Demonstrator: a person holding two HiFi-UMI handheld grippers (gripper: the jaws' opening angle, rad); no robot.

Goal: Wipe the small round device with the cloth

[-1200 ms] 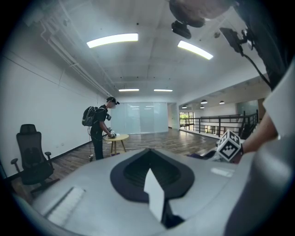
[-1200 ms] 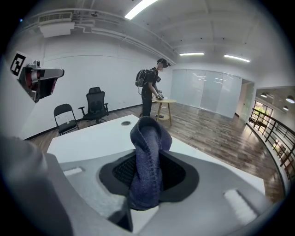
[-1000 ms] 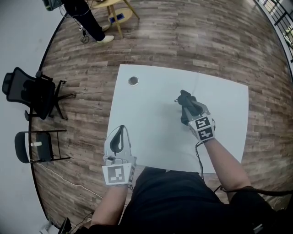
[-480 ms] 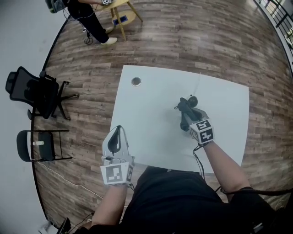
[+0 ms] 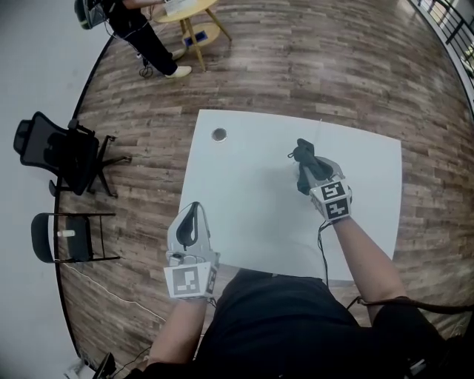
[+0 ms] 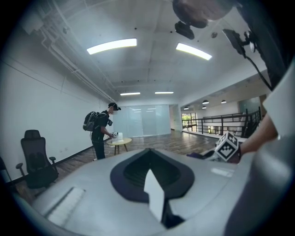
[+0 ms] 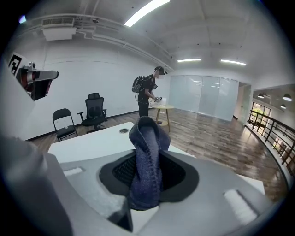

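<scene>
The small round device (image 5: 219, 135) lies near the far left corner of the white table (image 5: 252, 207); in the right gripper view the device (image 7: 122, 130) shows small beyond the jaws. My right gripper (image 5: 303, 166) hovers over the table's right half, well to the right of the device, and is shut on a dark blue cloth (image 5: 301, 152). That cloth (image 7: 146, 156) stands up in a fold between the jaws. My left gripper (image 5: 190, 225) rests at the table's near left edge, shut with nothing in it.
An office chair (image 5: 55, 152) and a folding chair (image 5: 63, 237) stand on the wooden floor to the left. A person (image 5: 137, 29) stands by a small round wooden table (image 5: 194, 13) at the far left. A cable (image 5: 324, 248) trails from my right gripper.
My right gripper with the cloth has shifted slightly farther from me over the table. The left gripper has stayed in place.
</scene>
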